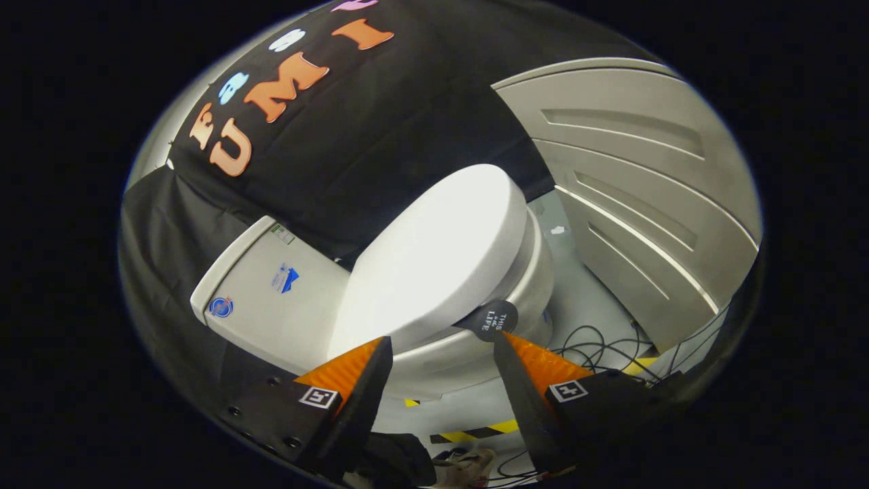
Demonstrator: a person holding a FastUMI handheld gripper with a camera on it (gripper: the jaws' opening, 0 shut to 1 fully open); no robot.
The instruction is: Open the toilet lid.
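A white toilet stands ahead of me, seen tilted. Its white lid (pixel 434 255) lies down flat on the bowl (pixel 475 353). The white cistern (pixel 268 295) rises behind the lid. A small round black tab (pixel 494 320) sticks out from the lid's side edge, just beyond the tip of one finger. My gripper (pixel 441 346) is open, its two fingers spread wide with the lid's edge and the bowl's rim just ahead of the gap. Nothing is held between the fingers.
A grey panelled wall (pixel 638 197) stands on the far side of the toilet. Black cables (pixel 597 350) and yellow-black hazard tape (pixel 475 430) lie on the grey floor (pixel 577 299) beside the bowl. Black cloth hangs behind the cistern.
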